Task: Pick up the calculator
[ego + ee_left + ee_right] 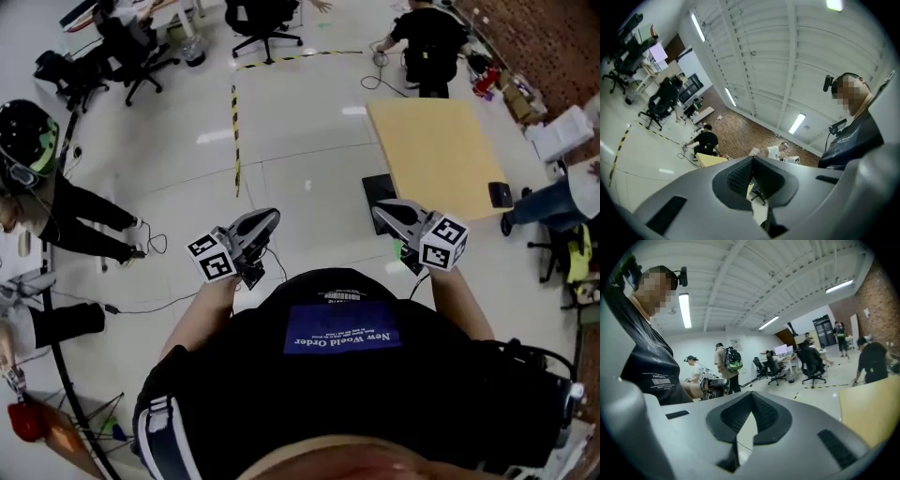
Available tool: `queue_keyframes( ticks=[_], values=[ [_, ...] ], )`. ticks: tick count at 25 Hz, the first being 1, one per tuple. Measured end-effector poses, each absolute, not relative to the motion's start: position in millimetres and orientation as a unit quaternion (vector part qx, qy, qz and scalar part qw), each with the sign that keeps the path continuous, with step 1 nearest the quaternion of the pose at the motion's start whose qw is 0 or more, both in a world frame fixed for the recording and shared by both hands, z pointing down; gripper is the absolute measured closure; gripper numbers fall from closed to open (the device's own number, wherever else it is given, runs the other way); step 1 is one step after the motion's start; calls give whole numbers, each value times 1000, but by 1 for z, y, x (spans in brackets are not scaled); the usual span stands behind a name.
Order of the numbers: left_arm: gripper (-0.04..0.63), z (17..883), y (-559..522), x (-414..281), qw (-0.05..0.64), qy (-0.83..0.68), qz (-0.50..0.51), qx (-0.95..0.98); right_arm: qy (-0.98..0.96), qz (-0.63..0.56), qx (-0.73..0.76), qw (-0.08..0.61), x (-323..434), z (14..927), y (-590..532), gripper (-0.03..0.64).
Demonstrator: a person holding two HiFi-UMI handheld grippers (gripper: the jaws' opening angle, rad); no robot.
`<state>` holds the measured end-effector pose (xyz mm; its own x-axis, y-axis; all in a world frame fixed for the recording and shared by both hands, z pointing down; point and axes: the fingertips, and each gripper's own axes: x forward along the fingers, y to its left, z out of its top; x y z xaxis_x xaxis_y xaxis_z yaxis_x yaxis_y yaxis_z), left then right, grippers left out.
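Left hand-held gripper (267,217) & right hand-held gripper (384,212) both clenched, nothing in either

Both are held close in front of the person (347,375), over bare floor (300,178). The small dark thing at the right edge of the tan table (427,150) is prob the calculator (500,194), tho it's too small to be sure, and it's well apart from both. Imo: get to the table first, open the right jaws wide b4 reaching, come in low across its narrow sides, squeeze gently.

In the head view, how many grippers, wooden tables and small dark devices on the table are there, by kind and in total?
Grippers: 2 (left gripper, right gripper)
Wooden table: 1
Small dark device: 1
Total: 4
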<state>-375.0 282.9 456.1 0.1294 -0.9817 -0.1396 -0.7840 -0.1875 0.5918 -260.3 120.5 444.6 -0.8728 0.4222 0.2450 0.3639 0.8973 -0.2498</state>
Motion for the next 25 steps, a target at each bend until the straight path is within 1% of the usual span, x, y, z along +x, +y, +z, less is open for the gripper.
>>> queue_keyframes(
  ticks=[4,9,13,17,19,22,25],
  values=[
    [588,462,195,-374,215,-528,-242,785,-978,114,-98,143,-223,459,65,632],
    [588,446,58,-325,245,-420,-198,851,-981,155,34,107,-149,453,-27,632],
    [589,438,-9,-292,255,-370,-182,875,-976,180,84,94,-112,458,-71,632],
    [588,429,-61,-279,249,-349,-170,887,-975,166,102,106,-102,465,-122,632],
    [588,430,-86,-281,256,-339,-172,889,-975,161,114,99,-110,459,-149,632],
    [588,442,-108,-295,267,-320,-158,895,-975,164,120,91,-133,453,-165,632],
    [588,458,-144,-319,281,-301,-151,899,-970,157,153,103,-146,458,-191,632]
  ],
)
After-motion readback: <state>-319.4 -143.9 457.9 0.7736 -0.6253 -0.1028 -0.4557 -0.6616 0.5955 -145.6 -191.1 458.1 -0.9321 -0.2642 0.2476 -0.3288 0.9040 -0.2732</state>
